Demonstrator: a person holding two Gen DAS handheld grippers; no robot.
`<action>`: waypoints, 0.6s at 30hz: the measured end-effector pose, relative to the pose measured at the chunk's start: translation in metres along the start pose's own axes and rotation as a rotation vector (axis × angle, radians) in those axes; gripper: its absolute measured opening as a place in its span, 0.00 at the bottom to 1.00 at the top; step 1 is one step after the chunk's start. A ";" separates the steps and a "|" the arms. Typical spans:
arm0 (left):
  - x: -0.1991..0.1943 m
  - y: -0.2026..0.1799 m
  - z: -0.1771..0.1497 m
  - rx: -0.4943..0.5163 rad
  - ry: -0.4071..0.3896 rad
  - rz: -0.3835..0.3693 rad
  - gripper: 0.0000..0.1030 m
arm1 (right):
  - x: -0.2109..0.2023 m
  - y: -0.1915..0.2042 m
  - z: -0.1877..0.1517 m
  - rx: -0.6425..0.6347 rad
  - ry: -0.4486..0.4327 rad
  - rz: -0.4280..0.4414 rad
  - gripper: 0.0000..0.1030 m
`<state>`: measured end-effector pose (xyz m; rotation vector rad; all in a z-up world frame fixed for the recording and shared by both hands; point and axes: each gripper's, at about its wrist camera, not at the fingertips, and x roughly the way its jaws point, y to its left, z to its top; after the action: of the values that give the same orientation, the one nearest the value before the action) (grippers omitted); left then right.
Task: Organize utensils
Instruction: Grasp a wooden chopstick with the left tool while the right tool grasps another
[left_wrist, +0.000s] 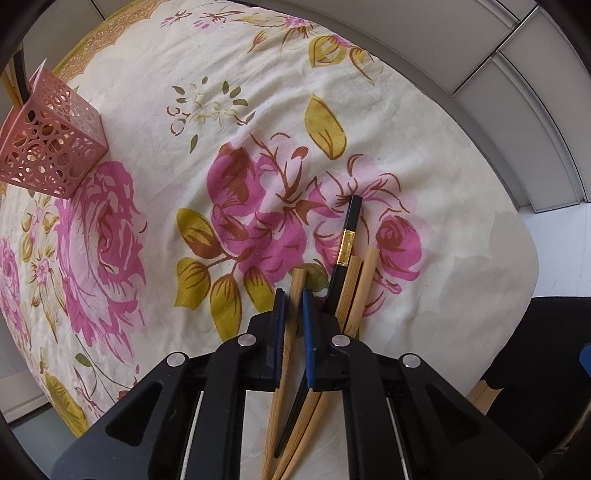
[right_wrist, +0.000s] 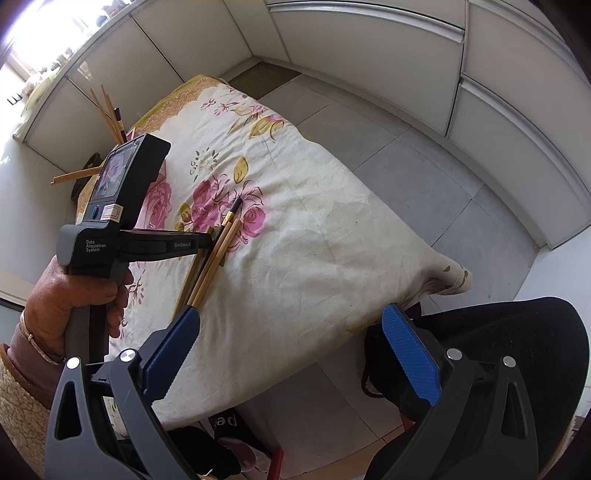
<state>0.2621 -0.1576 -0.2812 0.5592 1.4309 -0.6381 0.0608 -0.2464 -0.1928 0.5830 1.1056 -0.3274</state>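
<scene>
Several chopsticks lie in a loose bundle on the floral tablecloth (left_wrist: 221, 110). One is black with a gold band (left_wrist: 347, 240); beside it lie bamboo ones (left_wrist: 364, 280). My left gripper (left_wrist: 292, 297) points straight down and is shut on one bamboo chopstick (left_wrist: 297, 284), which runs between the blue pads. A pink perforated holder (left_wrist: 51, 147) stands at the far left of the table. In the right wrist view, chopsticks (right_wrist: 110, 114) stick up behind the left gripper (right_wrist: 207, 242). My right gripper (right_wrist: 291, 343) hangs open over the table's near edge, holding nothing.
A person's hand (right_wrist: 74, 295) with a bracelet grips the left tool's handle. A dark seat or garment (right_wrist: 517, 350) sits at the lower right, below the table edge. White cabinets (right_wrist: 369, 40) line the back, and grey floor tiles (right_wrist: 406, 166) run beside the table.
</scene>
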 end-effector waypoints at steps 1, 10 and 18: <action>-0.002 -0.002 -0.003 -0.007 -0.015 0.002 0.07 | 0.001 0.001 0.001 0.002 0.000 -0.002 0.93; -0.062 0.037 -0.058 -0.100 -0.229 -0.049 0.06 | 0.035 0.021 0.042 0.064 0.056 0.018 0.93; -0.141 0.058 -0.106 -0.165 -0.456 -0.065 0.06 | 0.113 0.034 0.070 0.305 0.319 0.083 0.33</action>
<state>0.2223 -0.0336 -0.1488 0.2170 1.0612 -0.6435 0.1780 -0.2565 -0.2637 0.9739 1.3441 -0.3408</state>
